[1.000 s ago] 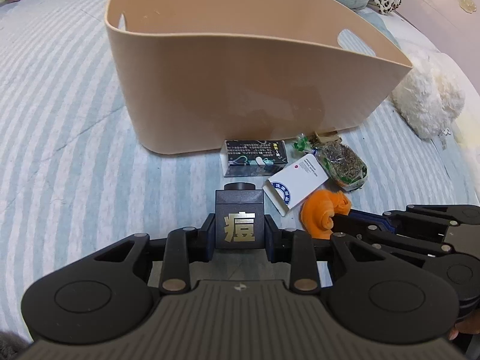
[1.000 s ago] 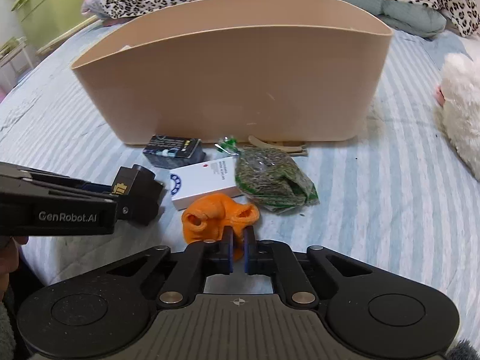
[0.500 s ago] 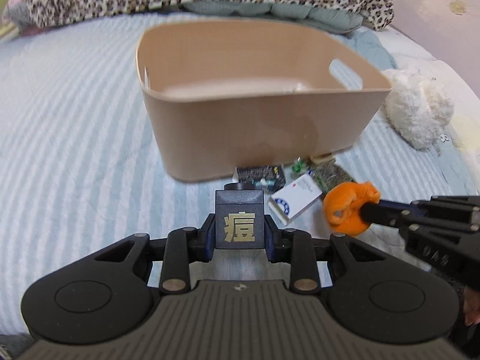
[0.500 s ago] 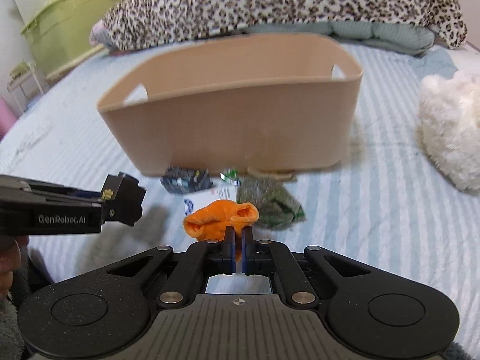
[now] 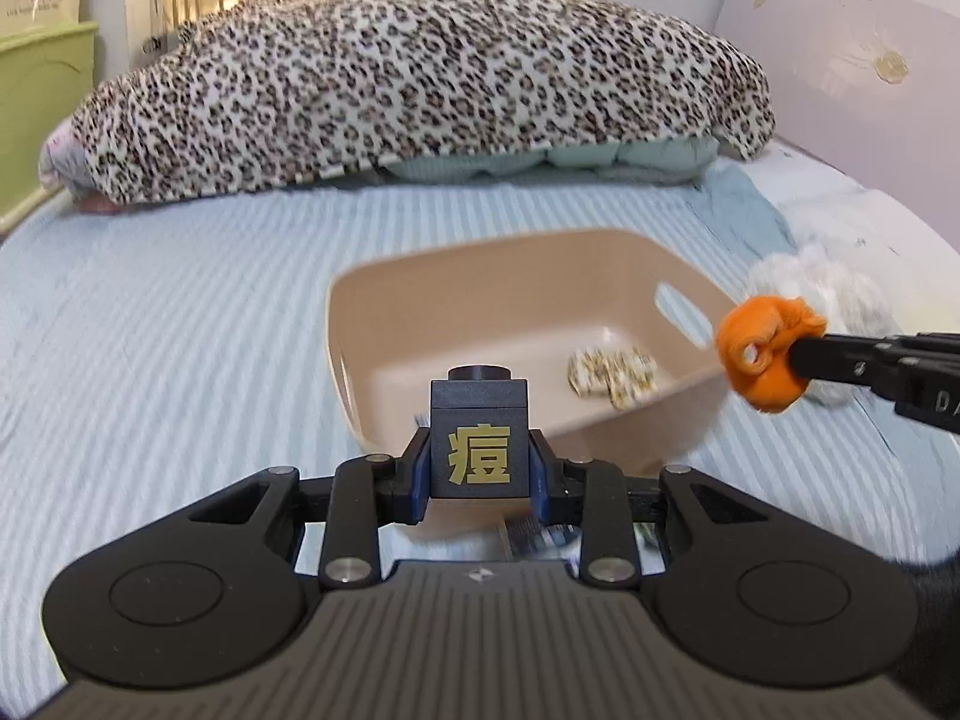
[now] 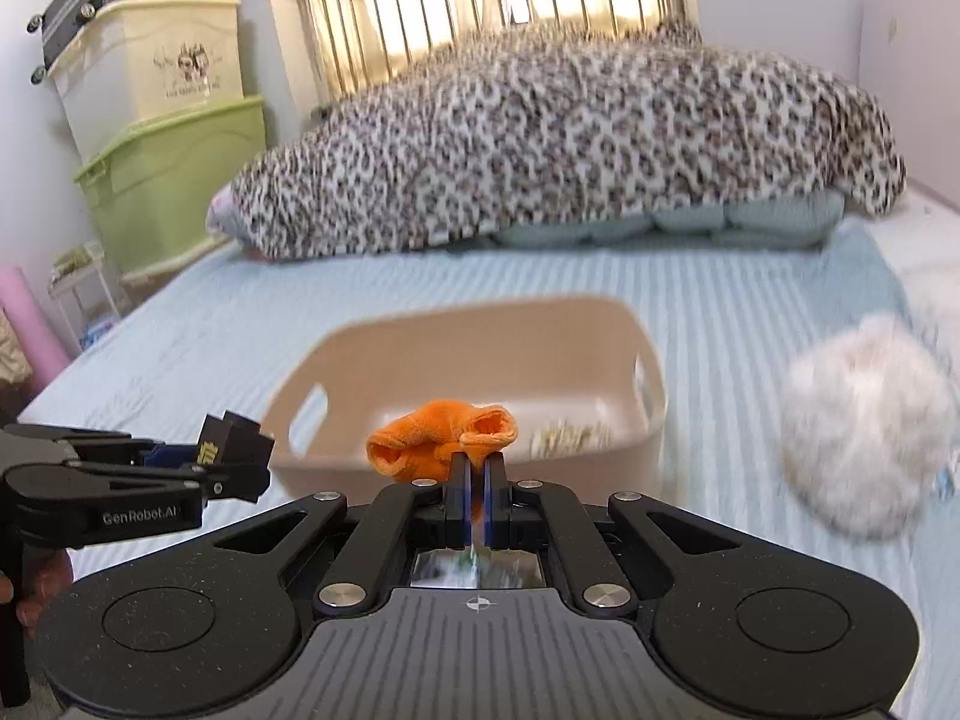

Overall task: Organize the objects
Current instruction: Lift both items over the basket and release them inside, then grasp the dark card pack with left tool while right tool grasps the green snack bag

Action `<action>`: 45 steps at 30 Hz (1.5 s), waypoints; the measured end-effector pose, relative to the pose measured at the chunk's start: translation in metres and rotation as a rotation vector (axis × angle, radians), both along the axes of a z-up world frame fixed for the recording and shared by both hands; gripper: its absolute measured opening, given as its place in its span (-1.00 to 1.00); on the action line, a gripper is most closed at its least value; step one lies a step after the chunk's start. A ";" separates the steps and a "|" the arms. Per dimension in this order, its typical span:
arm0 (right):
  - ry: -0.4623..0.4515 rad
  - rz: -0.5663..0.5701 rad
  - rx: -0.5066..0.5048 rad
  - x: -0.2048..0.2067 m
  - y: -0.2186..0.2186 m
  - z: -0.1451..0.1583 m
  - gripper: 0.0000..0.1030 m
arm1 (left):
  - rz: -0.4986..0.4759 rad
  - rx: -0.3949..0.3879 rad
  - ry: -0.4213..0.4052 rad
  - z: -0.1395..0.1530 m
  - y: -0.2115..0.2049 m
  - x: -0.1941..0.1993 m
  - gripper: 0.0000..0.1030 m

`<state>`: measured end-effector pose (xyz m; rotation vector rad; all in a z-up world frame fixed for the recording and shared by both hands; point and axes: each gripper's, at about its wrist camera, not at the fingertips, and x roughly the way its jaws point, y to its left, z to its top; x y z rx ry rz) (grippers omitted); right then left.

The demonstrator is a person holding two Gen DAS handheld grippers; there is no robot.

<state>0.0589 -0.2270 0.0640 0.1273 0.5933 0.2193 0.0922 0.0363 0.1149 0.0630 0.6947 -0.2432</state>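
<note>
My left gripper (image 5: 480, 468) is shut on a dark block (image 5: 479, 438) with a gold character, held in the air before the near rim of the beige bin (image 5: 420, 288). My right gripper (image 6: 478, 471) is shut on an orange cloth (image 6: 441, 438), also held up above the bin's near side (image 6: 456, 324). The cloth (image 5: 765, 354) shows at the right in the left wrist view, over the bin's right wall. The block (image 6: 234, 447) shows at the left in the right wrist view. A speckled packet (image 5: 612, 372) lies inside the bin.
The bin stands on a striped blue bed (image 5: 180, 330). A leopard-print blanket (image 5: 420, 78) lies at the far end. A white fluffy toy (image 6: 864, 420) sits right of the bin. Storage boxes (image 6: 168, 168) stand off the bed's left. Small items lie blurred under my left gripper.
Both grippers rose from the bed surface with the block and the orange cloth. The view now looks down into the bin instead of at its front wall.
</note>
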 end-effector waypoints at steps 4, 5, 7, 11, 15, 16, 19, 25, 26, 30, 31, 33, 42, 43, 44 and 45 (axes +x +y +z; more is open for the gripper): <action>-0.022 -0.013 -0.018 0.027 -0.001 0.009 -0.95 | 0.021 0.027 -0.017 0.005 -0.007 0.025 -0.35; -0.021 -0.016 -0.023 0.034 0.000 0.009 -0.95 | 0.026 0.045 -0.020 0.004 -0.011 0.033 -0.35; -0.012 -0.021 -0.036 0.048 0.001 0.006 -0.95 | 0.042 0.076 -0.016 0.000 -0.017 0.048 -0.36; 0.011 -0.036 -0.066 0.076 0.003 -0.002 -0.95 | 0.076 0.081 0.041 -0.015 -0.023 0.084 -0.36; 0.056 -0.048 -0.102 0.102 0.005 -0.017 -0.95 | 0.110 0.043 0.128 -0.036 -0.025 0.113 -0.35; 0.068 -0.051 -0.112 0.108 0.005 -0.022 -0.95 | 0.113 0.052 0.141 -0.043 -0.026 0.118 -0.36; 0.123 -0.048 -0.165 0.125 0.008 -0.037 -0.94 | 0.118 0.079 0.187 -0.060 -0.030 0.132 -0.35; 0.211 -0.038 -0.175 0.139 0.011 -0.063 -0.89 | 0.096 0.153 0.208 -0.078 -0.035 0.135 -0.35; 0.216 -0.041 -0.168 0.139 0.010 -0.063 -0.85 | 0.095 0.157 0.198 -0.078 -0.036 0.133 -0.34; 0.196 -0.035 -0.141 0.130 0.007 -0.055 -0.40 | 0.100 0.165 0.162 -0.066 -0.036 0.120 0.30; 0.187 -0.035 -0.140 0.126 0.006 -0.051 -0.19 | 0.106 0.163 0.135 -0.061 -0.034 0.114 0.46; 0.160 -0.038 -0.146 0.114 0.003 -0.041 0.04 | 0.106 0.177 0.104 -0.050 -0.033 0.105 0.48; 0.126 -0.001 -0.180 0.063 -0.005 -0.018 0.52 | 0.074 0.180 0.067 -0.021 -0.033 0.048 0.61; 0.132 0.007 -0.189 0.057 -0.005 -0.020 0.54 | 0.068 0.183 0.068 -0.020 -0.034 0.042 0.62; 0.137 0.011 -0.196 0.053 -0.005 -0.021 0.58 | 0.063 0.184 0.069 -0.021 -0.034 0.036 0.65; 0.143 0.014 -0.203 0.048 -0.006 -0.023 0.62 | 0.059 0.184 0.071 -0.022 -0.034 0.030 0.70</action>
